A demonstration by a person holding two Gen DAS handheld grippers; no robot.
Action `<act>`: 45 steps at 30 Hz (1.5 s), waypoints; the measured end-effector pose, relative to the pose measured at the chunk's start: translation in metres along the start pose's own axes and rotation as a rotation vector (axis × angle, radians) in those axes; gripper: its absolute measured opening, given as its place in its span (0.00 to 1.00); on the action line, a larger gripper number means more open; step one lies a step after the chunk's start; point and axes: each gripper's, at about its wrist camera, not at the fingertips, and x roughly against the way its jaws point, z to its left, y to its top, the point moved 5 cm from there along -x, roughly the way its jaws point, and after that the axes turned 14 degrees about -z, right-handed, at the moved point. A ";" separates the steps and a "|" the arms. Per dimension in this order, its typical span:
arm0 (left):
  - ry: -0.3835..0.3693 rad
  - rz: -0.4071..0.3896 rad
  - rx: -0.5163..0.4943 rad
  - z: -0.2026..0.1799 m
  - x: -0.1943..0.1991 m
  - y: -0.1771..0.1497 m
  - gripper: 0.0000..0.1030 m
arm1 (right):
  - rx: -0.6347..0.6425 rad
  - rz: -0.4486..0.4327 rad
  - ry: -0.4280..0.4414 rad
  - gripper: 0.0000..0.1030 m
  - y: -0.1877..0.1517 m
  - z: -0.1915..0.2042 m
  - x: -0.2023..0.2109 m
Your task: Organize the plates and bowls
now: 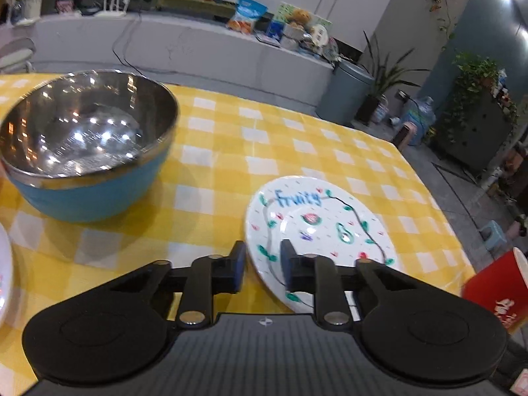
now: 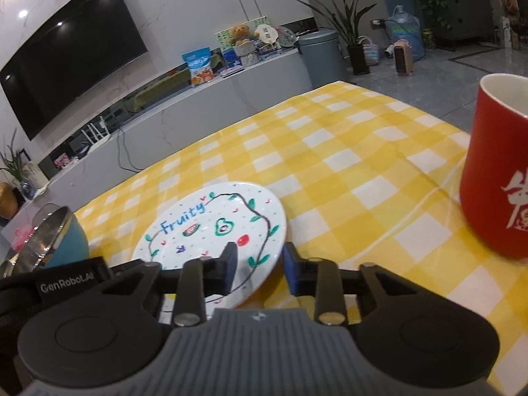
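Plate (image 1: 316, 227) rim sits between both my jaws, left at nine o'clock, right at five; whether they pinch it, I cannot tell.

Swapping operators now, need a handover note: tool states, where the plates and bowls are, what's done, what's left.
Left tool: jaws narrow, straddling the near left rim of the white round "Fruity" plate with fruit drawings; a firm pinch can't be confirmed.
Right tool: same on the plate's near right rim.
The plate looks flat on the yellow-and-white checked tablecloth.
Blue bowl with a steel lining stands upright to the plate's left, empty.
Another white plate's edge shows at the far left.
Red mug with white characters stands right of the plate.
Done: nothing stacked yet.
Left: lift the plate, group plates and bowls.
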 end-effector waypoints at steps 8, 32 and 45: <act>-0.004 0.010 -0.031 -0.002 0.012 -0.004 0.20 | -0.033 0.021 -0.018 0.13 0.001 -0.002 0.010; -0.007 -0.087 -0.080 0.005 0.027 0.015 0.56 | -0.053 -0.054 0.035 0.45 -0.002 -0.005 0.032; -0.010 -0.072 -0.047 0.020 -0.010 0.005 0.40 | -0.196 -0.008 0.127 0.31 0.008 -0.029 -0.011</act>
